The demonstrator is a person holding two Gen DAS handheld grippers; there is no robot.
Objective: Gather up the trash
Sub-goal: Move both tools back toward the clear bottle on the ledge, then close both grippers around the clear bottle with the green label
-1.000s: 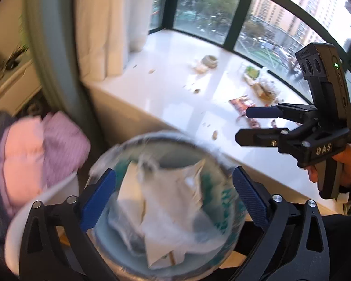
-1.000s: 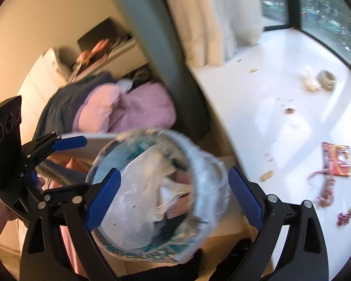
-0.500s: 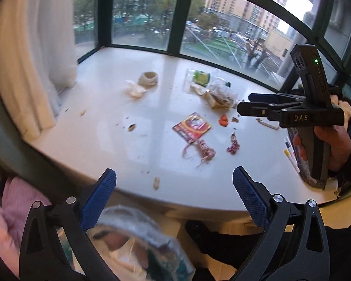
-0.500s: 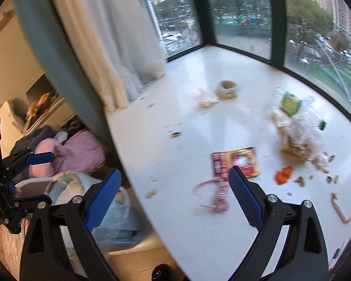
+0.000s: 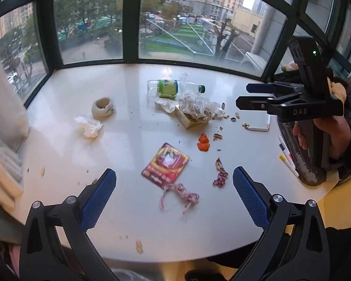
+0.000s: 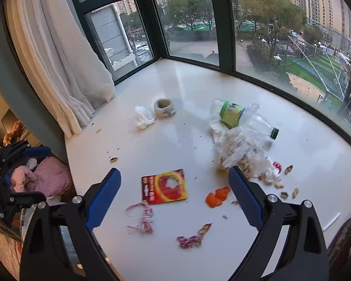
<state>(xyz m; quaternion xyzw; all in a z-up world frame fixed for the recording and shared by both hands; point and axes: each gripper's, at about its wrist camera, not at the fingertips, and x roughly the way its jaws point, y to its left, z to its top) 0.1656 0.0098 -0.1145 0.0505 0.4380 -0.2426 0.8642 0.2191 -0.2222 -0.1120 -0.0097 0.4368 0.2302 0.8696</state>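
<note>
Trash lies scattered on the white window ledge (image 5: pixel 65 154). A red packet (image 5: pixel 166 164) (image 6: pixel 164 186) and a pink-white string (image 5: pixel 180 196) (image 6: pixel 142 217) lie just ahead of both grippers. Farther back are an orange scrap (image 5: pixel 203 142), a clear bag of peanut shells (image 5: pixel 196 107) (image 6: pixel 240 149), a green-label plastic bottle (image 5: pixel 168 88) (image 6: pixel 233 114), a crumpled tissue (image 5: pixel 90 126) and a beige ring (image 5: pixel 103 107). My left gripper (image 5: pixel 174 199) is open and holds nothing. My right gripper (image 6: pixel 174 196), also open and holding nothing, hovers at the ledge's right (image 5: pixel 250 93), held by a hand.
Peanut shells and crumbs dot the ledge, one peanut (image 5: pixel 139 245) near its front edge. Pens (image 5: pixel 287 159) and a dark pouch (image 5: pixel 301 159) sit at the right end. A white curtain (image 6: pixel 65 70) hangs at the left. Pink clothing (image 6: pixel 46 178) lies below the ledge's left end.
Both views have swung up from the bag-lined trash bin to the littered ledge. The bin has dropped almost out of view. Both grippers stayed open.
</note>
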